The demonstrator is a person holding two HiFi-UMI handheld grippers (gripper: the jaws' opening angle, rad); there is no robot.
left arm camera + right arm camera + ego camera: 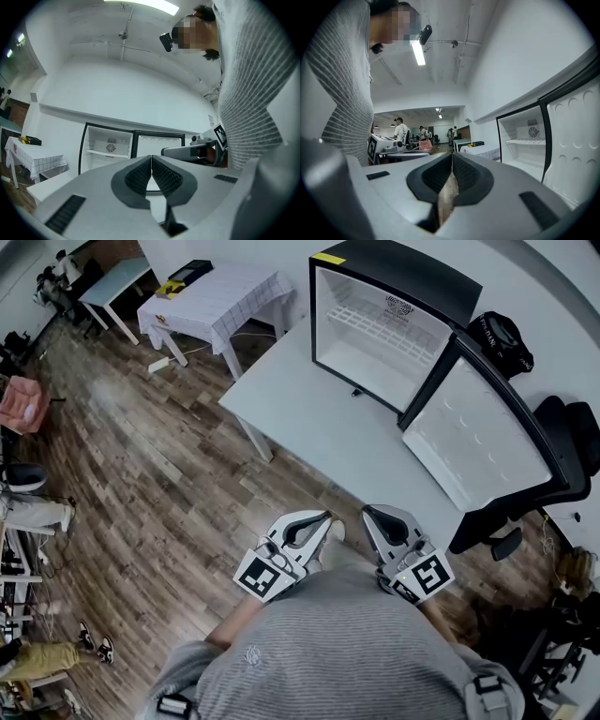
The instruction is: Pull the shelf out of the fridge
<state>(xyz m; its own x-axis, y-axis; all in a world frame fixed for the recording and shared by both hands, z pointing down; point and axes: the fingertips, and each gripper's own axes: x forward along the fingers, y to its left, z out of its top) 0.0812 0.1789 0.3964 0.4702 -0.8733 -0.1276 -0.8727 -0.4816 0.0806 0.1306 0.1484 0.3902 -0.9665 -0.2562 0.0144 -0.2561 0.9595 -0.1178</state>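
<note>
A small black fridge [384, 315] stands on the white table [319, 418] with its door [478, 442] swung open to the right. Inside, a white wire shelf [375, 326] sits in the upper part. Both grippers are held close to the person's body, short of the table's near edge and well away from the fridge. My left gripper [326, 519] is shut with nothing in it, and so is my right gripper [368, 513]. In the left gripper view the jaws [151, 159] touch, with the fridge [108, 150] far ahead. In the right gripper view the jaws [452, 161] meet and the shelf [529, 141] shows at the right.
A table with a checked cloth [220, 296] stands at the back left on the wooden floor. A black office chair [562, 456] stands beside the fridge door, and a black bag [502, 338] lies behind it. Several people [401, 131] stand far back in the room.
</note>
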